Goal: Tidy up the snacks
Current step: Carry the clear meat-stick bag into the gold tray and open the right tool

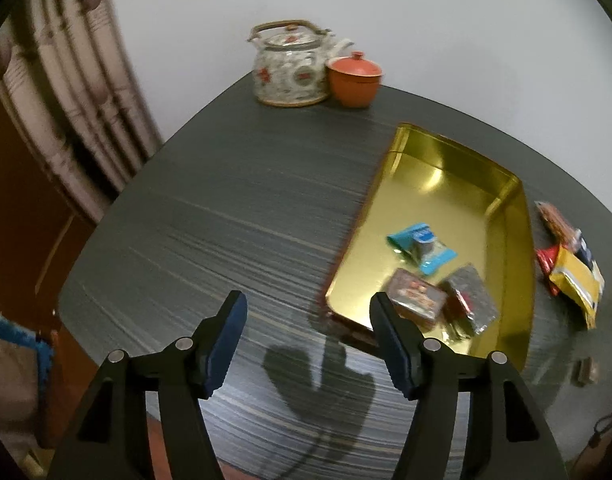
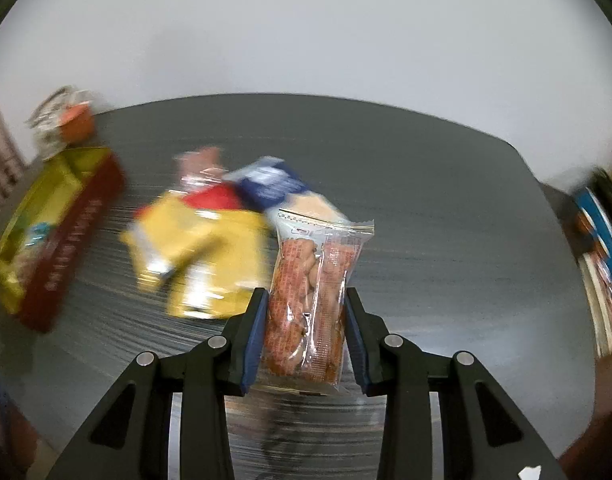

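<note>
A gold tin tray [image 1: 434, 184] lies on the dark table, right of centre in the left wrist view. In it lie a blue packet [image 1: 424, 246], a brown packet [image 1: 416, 298] and a dark clear-wrapped packet [image 1: 472, 300]. My left gripper [image 1: 306, 344] hangs open and empty above the table, just left of the tray's near corner. My right gripper [image 2: 306, 336] is shut on an orange snack in a clear wrapper [image 2: 314, 292], lifted off the table. Loose snacks lie behind it: a yellow pack [image 2: 197, 248], a red one [image 2: 215, 196] and a blue one [image 2: 269, 184]. The tray [image 2: 33, 216] shows blurred at far left.
A patterned teapot [image 1: 291, 66] and an orange lidded cup [image 1: 354, 80] stand at the table's far edge by the white wall. A curtain [image 1: 69, 92] hangs at left. More snack packs [image 1: 574, 276] lie right of the tray. Blurred boxes [image 2: 602, 248] sit at the table's right end.
</note>
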`<action>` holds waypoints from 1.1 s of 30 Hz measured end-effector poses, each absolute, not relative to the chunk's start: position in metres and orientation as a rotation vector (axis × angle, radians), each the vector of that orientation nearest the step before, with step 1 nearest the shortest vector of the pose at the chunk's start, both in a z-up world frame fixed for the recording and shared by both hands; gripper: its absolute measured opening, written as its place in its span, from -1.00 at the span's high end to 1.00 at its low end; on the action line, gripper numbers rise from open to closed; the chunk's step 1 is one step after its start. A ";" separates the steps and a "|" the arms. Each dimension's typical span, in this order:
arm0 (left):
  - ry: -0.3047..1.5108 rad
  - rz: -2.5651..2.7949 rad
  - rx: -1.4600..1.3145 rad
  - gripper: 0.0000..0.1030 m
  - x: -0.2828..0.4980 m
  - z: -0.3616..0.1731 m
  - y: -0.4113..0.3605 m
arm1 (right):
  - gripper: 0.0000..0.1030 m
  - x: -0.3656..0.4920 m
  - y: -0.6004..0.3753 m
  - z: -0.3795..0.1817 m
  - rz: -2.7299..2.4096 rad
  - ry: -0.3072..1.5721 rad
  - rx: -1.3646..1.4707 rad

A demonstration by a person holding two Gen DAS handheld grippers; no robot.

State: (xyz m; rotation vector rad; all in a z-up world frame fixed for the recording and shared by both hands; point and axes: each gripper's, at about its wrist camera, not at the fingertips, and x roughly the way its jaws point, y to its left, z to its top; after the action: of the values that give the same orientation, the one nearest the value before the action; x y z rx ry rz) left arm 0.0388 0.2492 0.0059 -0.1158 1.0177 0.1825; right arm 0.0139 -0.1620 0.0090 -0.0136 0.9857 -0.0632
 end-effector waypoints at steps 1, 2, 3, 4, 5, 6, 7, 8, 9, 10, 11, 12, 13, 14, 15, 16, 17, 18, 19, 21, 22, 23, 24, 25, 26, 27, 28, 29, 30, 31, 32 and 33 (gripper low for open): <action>1.019 0.188 -0.130 -0.25 0.039 0.005 0.252 | 0.34 0.016 -0.150 0.012 -0.036 0.980 -0.024; 1.020 0.190 -0.144 -0.25 0.039 0.005 0.256 | 0.34 0.019 -0.133 0.016 0.006 0.973 -0.040; 1.023 0.195 -0.154 -0.26 0.038 0.004 0.258 | 0.34 0.022 -0.118 0.020 0.042 0.967 -0.053; 1.024 0.201 -0.157 -0.26 0.038 0.004 0.260 | 0.34 0.023 -0.101 0.022 0.078 0.961 -0.069; 1.023 0.213 -0.157 -0.26 0.038 0.004 0.262 | 0.34 0.024 -0.091 0.022 0.103 0.959 -0.076; 1.022 0.221 -0.156 -0.26 0.038 0.004 0.263 | 0.34 0.026 -0.073 0.023 0.148 0.958 -0.082; 1.024 0.227 -0.156 -0.26 0.039 0.003 0.264 | 0.34 0.027 -0.061 0.024 0.175 0.959 -0.084; 1.027 0.232 -0.159 -0.26 0.039 0.003 0.265 | 0.34 0.029 -0.049 0.024 0.204 0.961 -0.088; 1.031 0.237 -0.166 -0.26 0.038 0.002 0.267 | 0.34 0.032 -0.032 0.023 0.239 0.960 -0.102; 1.033 0.238 -0.169 -0.26 0.038 0.002 0.267 | 0.34 0.034 -0.023 0.023 0.257 0.956 -0.114; 1.034 0.240 -0.168 -0.26 0.038 0.001 0.268 | 0.34 0.036 -0.010 0.022 0.284 0.953 -0.129; 1.034 0.244 -0.162 -0.26 0.037 0.001 0.268 | 0.34 0.038 0.003 0.022 0.308 0.952 -0.140; 1.033 0.254 -0.151 -0.26 0.037 0.001 0.268 | 0.34 0.041 0.013 0.020 0.325 0.953 -0.148; 1.032 0.259 -0.146 -0.26 0.037 0.001 0.269 | 0.34 0.043 0.024 0.019 0.345 0.955 -0.160; 1.032 0.262 -0.143 -0.26 0.037 0.001 0.269 | 0.34 0.044 0.035 0.019 0.365 0.959 -0.170; 1.032 0.264 -0.146 -0.26 0.037 0.001 0.271 | 0.34 0.045 0.042 0.018 0.380 0.962 -0.178; 1.034 0.265 -0.150 -0.26 0.037 0.001 0.272 | 0.34 0.046 0.048 0.016 0.387 0.963 -0.186; 1.034 0.268 -0.154 -0.26 0.037 0.001 0.273 | 0.34 0.047 0.057 0.014 0.400 0.965 -0.200; 1.033 0.271 -0.156 -0.27 0.036 0.001 0.274 | 0.34 0.049 0.063 0.013 0.408 0.968 -0.209; 1.031 0.274 -0.162 -0.27 0.036 0.002 0.276 | 0.34 0.051 0.071 0.009 0.422 0.972 -0.227; 1.029 0.275 -0.163 -0.27 0.036 0.002 0.277 | 0.34 0.051 0.076 0.006 0.428 0.976 -0.237; 1.029 0.277 -0.164 -0.27 0.036 0.002 0.277 | 0.34 0.053 0.081 0.004 0.433 0.981 -0.243; 1.028 0.281 -0.164 -0.27 0.036 0.002 0.278 | 0.34 0.053 0.083 0.001 0.436 0.986 -0.249; 1.028 0.282 -0.165 -0.27 0.036 0.002 0.278 | 0.34 0.054 0.087 -0.001 0.438 0.990 -0.257; 1.030 0.279 -0.166 -0.27 0.037 0.002 0.277 | 0.34 0.054 0.088 -0.003 0.439 0.991 -0.264; 1.032 0.276 -0.165 -0.27 0.037 0.001 0.277 | 0.34 0.054 0.090 -0.004 0.437 0.990 -0.272; 1.033 0.276 -0.165 -0.27 0.037 0.002 0.277 | 0.34 0.055 0.092 -0.006 0.437 0.992 -0.279; 1.033 0.275 -0.164 -0.27 0.037 0.001 0.276 | 0.34 0.056 0.093 -0.007 0.439 0.996 -0.283; 1.033 0.275 -0.164 -0.27 0.037 0.002 0.277 | 0.34 0.057 0.095 -0.009 0.438 0.999 -0.287; 1.032 0.275 -0.166 -0.27 0.037 0.002 0.277 | 0.34 0.059 0.096 -0.010 0.435 1.001 -0.291; 1.033 0.275 -0.167 -0.27 0.037 0.001 0.277 | 0.34 0.059 0.097 -0.011 0.435 1.003 -0.294; 1.035 0.276 -0.167 -0.27 0.038 0.001 0.276 | 0.34 0.060 0.098 -0.012 0.433 1.004 -0.295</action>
State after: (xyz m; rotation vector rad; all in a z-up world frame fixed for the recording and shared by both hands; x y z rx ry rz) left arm 0.0377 0.2765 0.0014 -0.1674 1.0345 0.2760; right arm 0.0603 0.0982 -0.0120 -0.2949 1.0043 0.4326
